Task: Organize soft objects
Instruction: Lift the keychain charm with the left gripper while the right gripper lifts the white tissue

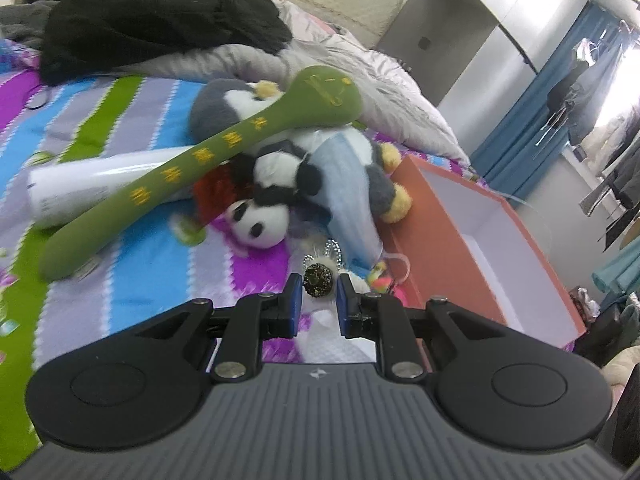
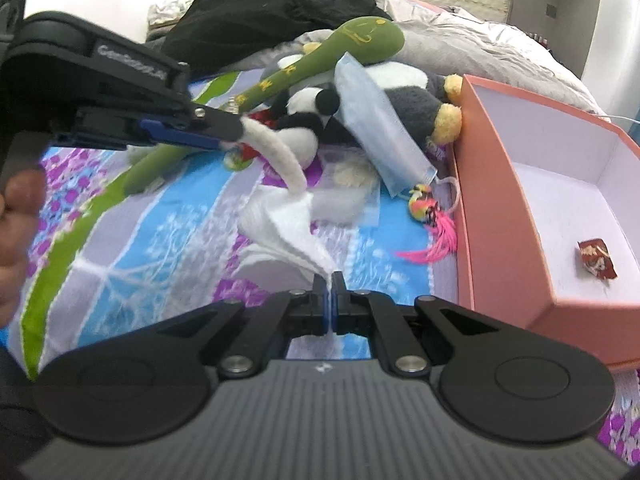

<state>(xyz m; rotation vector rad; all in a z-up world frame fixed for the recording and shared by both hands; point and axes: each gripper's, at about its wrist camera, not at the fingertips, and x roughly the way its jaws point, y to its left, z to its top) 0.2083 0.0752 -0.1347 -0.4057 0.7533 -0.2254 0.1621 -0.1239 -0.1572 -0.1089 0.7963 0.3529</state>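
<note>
left gripper [image 1: 319, 294]: black linkage arms, blue pads on the fingers [image 1: 294, 292], silver screws at the pivots. behind the claw, two round black discs flank a grey ribbed body with a small white logo at its centre. right gripper [image 2: 329, 286] is the same build: blue pads, black arms, silver screws, grey ribbed body. seen side-on from the right wrist, the left unit carries pale lettering on its black shell, too blurred to read. a bare hand [image 2: 18, 236] sits behind it.

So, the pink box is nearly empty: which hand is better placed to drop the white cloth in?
Right. The right tongs are shut on the white cloth, and the pink box stands open beside them; the left tongs hold a fuzzy white strip farther off.
</note>
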